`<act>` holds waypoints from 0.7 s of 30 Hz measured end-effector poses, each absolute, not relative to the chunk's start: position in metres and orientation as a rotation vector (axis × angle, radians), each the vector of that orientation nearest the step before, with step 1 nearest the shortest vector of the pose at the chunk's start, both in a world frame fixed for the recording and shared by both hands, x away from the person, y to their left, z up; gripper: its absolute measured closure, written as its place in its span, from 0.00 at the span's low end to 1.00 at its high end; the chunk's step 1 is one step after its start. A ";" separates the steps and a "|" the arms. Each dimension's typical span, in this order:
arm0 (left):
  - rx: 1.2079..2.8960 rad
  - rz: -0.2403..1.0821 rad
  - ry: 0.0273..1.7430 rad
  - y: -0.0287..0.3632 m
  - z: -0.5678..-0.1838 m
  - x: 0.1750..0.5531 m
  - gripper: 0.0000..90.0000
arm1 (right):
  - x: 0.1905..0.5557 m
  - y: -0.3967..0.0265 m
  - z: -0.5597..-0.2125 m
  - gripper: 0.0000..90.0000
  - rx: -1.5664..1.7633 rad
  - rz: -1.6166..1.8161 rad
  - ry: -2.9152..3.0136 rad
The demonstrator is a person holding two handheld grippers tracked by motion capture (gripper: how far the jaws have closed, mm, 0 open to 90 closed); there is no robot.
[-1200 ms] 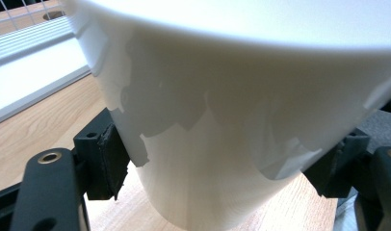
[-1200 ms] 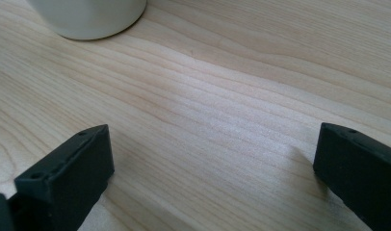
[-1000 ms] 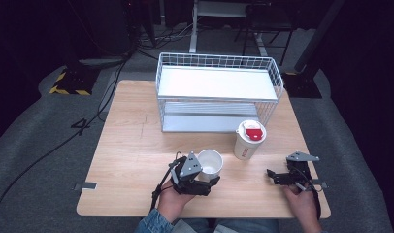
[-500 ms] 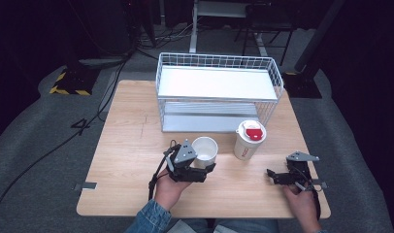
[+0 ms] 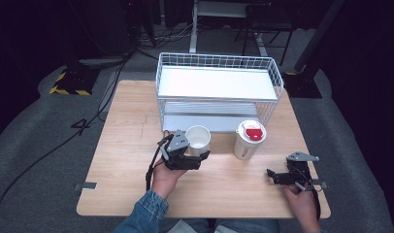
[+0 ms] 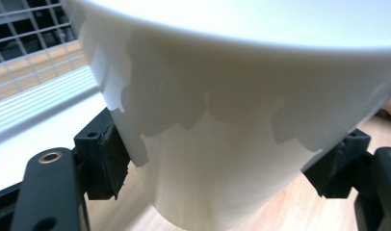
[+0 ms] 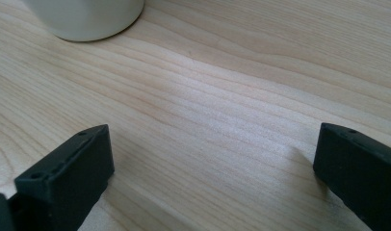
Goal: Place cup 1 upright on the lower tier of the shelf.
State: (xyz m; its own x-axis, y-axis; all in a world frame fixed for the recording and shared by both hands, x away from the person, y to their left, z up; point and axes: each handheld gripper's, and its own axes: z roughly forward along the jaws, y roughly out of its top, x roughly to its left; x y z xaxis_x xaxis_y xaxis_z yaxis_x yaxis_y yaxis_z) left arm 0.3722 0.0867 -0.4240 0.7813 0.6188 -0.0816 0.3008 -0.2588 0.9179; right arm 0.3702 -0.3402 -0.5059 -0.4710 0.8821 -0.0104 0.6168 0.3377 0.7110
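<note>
My left gripper (image 5: 195, 149) is shut on a white open-topped cup (image 5: 198, 137), just in front of the wire rack (image 5: 219, 92). In the left gripper view the cup's wall (image 6: 222, 144) sits between the two black pads (image 6: 107, 161), which press on both its sides. A lidded paper cup (image 5: 248, 138) with a red mark on its lid stands to the right of it on the table. My right gripper (image 5: 275, 175) rests low at the table's front right, open, with bare wood between its jaws (image 7: 213, 159). The lidded cup's base (image 7: 87, 17) shows ahead of it.
The white two-tier wire rack stands at the back middle of the wooden table (image 5: 127, 145); its upper shelf (image 5: 217, 82) and lower shelf (image 5: 205, 121) hold nothing. Dark floor with cables surrounds the table.
My left gripper has carried the white cup away from the person and slightly left, toward the rack's front. The right gripper and the lidded cup have stayed put.
</note>
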 end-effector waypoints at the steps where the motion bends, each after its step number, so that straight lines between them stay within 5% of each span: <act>1: 1.858 0.356 0.704 0.087 -0.424 0.372 0.25 | 0.370 -0.340 -0.506 0.01 1.320 0.916 2.212; 21: 1.778 0.434 0.845 0.102 -0.426 0.419 0.25 | 0.370 -0.340 -0.506 0.01 1.320 0.915 2.212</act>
State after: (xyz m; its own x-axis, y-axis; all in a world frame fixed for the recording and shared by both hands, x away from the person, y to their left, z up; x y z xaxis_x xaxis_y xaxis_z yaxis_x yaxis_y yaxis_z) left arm 0.4190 0.1021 -0.4256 0.6824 0.7232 -0.1068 0.3343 -0.1788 0.9253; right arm 0.3702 -0.3401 -0.5059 -0.4710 0.8821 -0.0107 0.6167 0.3379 0.7110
